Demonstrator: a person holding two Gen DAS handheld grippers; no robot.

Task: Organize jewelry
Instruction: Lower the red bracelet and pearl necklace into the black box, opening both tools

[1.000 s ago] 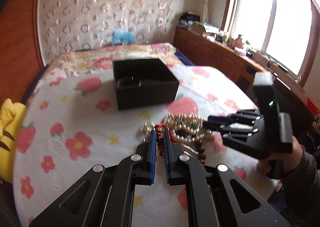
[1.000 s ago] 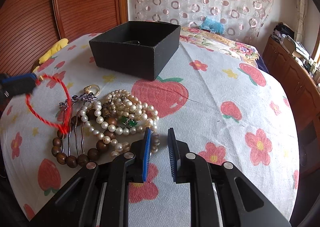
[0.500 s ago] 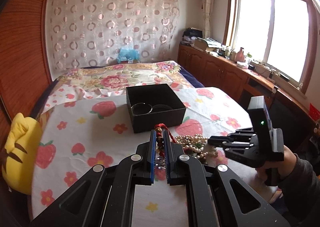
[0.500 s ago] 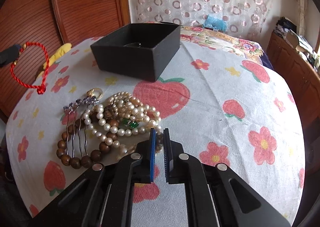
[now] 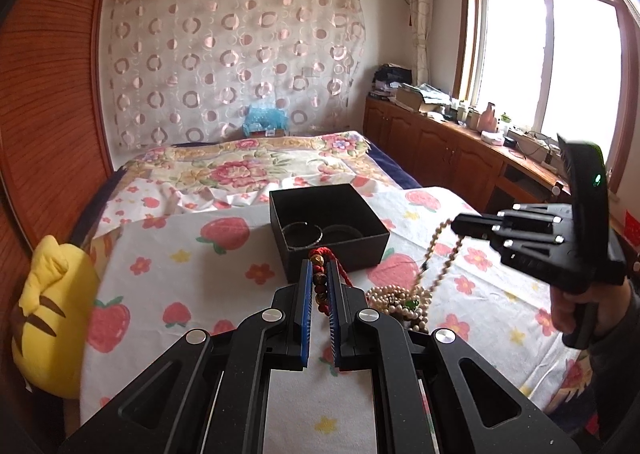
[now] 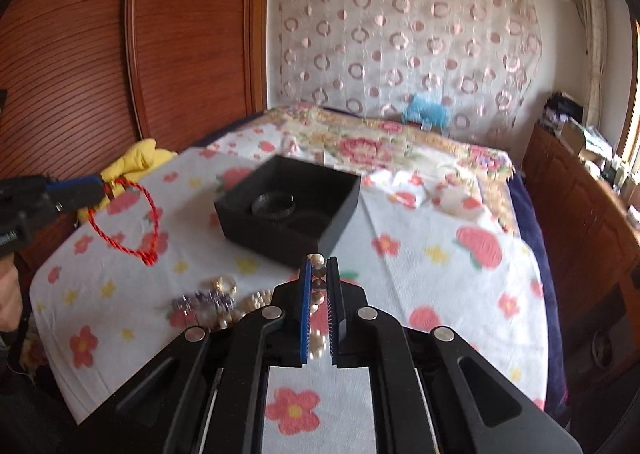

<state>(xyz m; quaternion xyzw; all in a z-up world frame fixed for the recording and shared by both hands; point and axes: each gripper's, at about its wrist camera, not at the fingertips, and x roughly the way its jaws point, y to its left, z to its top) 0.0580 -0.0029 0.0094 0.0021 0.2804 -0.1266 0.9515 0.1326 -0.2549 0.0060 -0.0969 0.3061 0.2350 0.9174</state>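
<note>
while two bangles (image 5: 301, 235) sit in one box (image 5: 360, 250), both grippers grip strands.

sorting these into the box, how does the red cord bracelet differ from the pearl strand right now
The red cord bracelet is a thin twisted cord carrying a few dark beads; the pearl strand is pale round beads all along.

The bracelet hangs wholly clear of the bed from the left tool; the strand, held by the right tool, trails down into the jewelry pile.

Both are gripped in shut tools, outside the black box.
</note>
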